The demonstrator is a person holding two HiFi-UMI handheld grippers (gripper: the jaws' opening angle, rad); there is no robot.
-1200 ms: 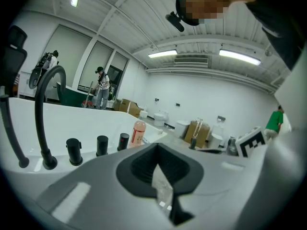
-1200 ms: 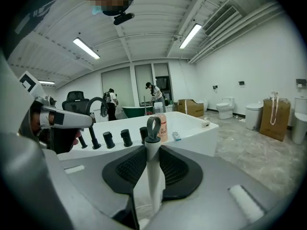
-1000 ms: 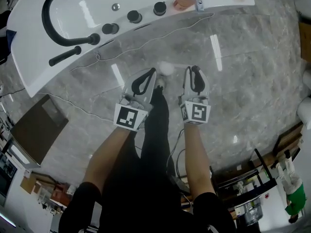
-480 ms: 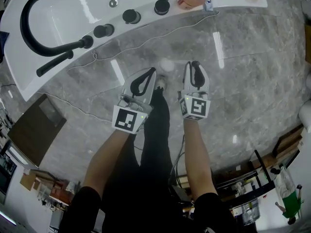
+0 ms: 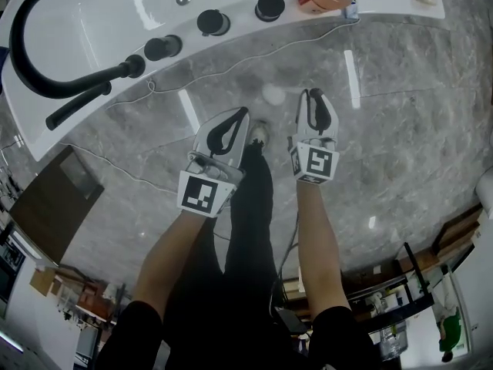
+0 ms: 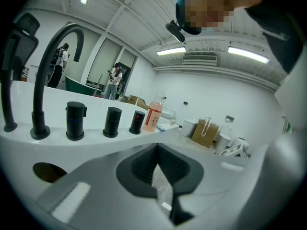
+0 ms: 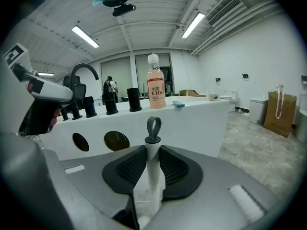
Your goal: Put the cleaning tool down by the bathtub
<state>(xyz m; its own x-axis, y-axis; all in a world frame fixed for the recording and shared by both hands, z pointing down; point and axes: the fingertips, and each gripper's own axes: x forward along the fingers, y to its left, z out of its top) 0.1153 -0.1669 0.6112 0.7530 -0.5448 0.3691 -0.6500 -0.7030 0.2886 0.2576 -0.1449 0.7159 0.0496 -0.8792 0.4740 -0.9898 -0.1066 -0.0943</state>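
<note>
Handle of the slim white cleaning tool (image 7: 153,163) with its grey loop sits clamped in the right gripper (image 5: 314,99), over grey marble floor (image 5: 400,129) near the white bathtub (image 5: 100,21). The left gripper (image 5: 242,114) has its jaws together.

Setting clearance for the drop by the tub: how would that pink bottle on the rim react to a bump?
The bottle is tall and narrow, so it probably tips easily. It looks mostly full, so likely heavy for its size. The bathtub rim looks glossy, so it may slide.
</note>
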